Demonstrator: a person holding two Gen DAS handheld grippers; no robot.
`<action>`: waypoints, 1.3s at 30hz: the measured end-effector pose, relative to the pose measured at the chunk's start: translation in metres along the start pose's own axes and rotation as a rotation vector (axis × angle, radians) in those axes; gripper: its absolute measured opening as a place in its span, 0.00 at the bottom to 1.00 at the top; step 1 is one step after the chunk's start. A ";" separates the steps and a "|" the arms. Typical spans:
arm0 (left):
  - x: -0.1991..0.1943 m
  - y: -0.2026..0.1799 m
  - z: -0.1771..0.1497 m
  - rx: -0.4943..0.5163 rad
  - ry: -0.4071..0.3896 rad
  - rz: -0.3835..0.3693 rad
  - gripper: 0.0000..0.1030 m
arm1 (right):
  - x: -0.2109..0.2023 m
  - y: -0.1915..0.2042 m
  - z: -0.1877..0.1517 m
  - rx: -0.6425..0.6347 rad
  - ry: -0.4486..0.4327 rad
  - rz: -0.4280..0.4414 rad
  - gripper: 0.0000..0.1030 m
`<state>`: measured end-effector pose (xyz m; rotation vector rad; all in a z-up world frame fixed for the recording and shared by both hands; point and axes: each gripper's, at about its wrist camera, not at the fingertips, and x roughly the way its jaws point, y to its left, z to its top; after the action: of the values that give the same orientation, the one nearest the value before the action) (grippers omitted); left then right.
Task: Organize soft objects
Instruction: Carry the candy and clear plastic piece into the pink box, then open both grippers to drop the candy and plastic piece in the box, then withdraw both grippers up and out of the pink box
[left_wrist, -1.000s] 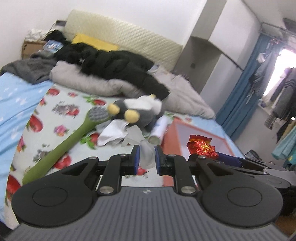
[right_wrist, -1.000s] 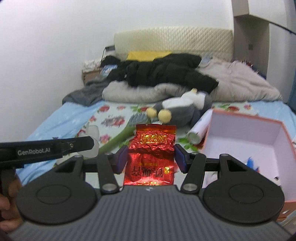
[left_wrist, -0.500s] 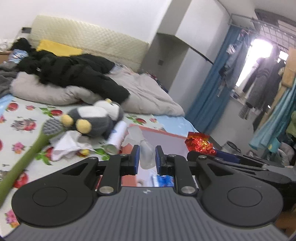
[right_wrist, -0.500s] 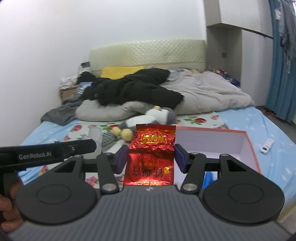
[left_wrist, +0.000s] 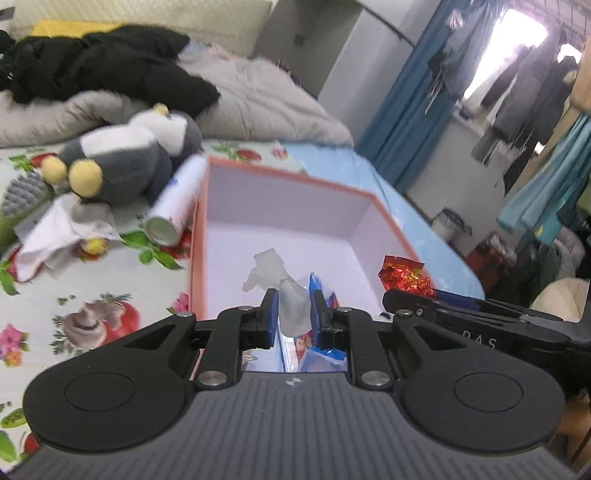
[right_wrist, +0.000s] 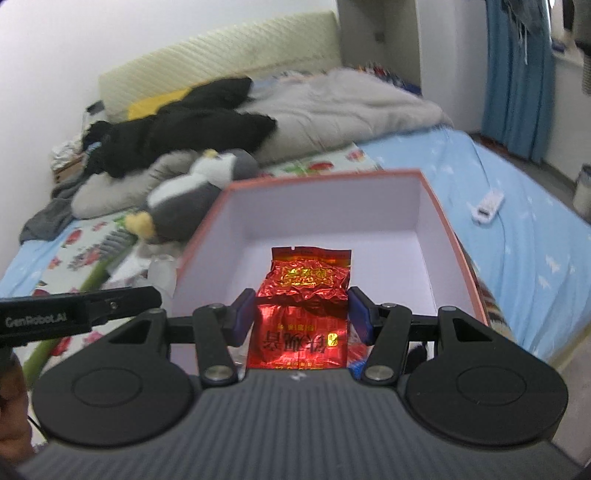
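A crumpled clear plastic wrapper (left_wrist: 291, 306) is pinched by the left gripper (left_wrist: 293, 315) over the near edge of the pink box (left_wrist: 280, 206); it looks light, limp and easily crushed. A red foil packet (right_wrist: 301, 306), crinkly and probably slippery, is clamped at mid-height by the right gripper (right_wrist: 301, 314) over the same edge; its gold characters cannot be read, while "GenRobot.AI" is legible on the other gripper's arm.

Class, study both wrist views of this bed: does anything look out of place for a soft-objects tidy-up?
Yes. A hard white cylindrical can lies on its side on the floral sheet, against the pink-rimmed open box. A green long-handled brush lies beside the grey plush penguin. A small white remote lies alone on the blue sheet.
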<state>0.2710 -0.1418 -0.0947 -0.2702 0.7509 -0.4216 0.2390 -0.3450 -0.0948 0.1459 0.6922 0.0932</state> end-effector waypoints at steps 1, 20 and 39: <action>0.012 0.000 0.000 0.004 0.017 0.002 0.21 | 0.006 -0.004 -0.002 0.008 0.013 0.000 0.56; 0.105 -0.002 -0.009 0.062 0.167 0.025 0.41 | 0.057 -0.032 -0.014 0.089 0.110 0.019 0.62; -0.064 -0.012 0.011 0.071 -0.093 0.037 0.41 | -0.062 0.037 0.027 -0.010 -0.134 0.137 0.62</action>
<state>0.2342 -0.1217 -0.0440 -0.2077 0.6477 -0.3970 0.2068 -0.3201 -0.0294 0.1884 0.5478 0.2157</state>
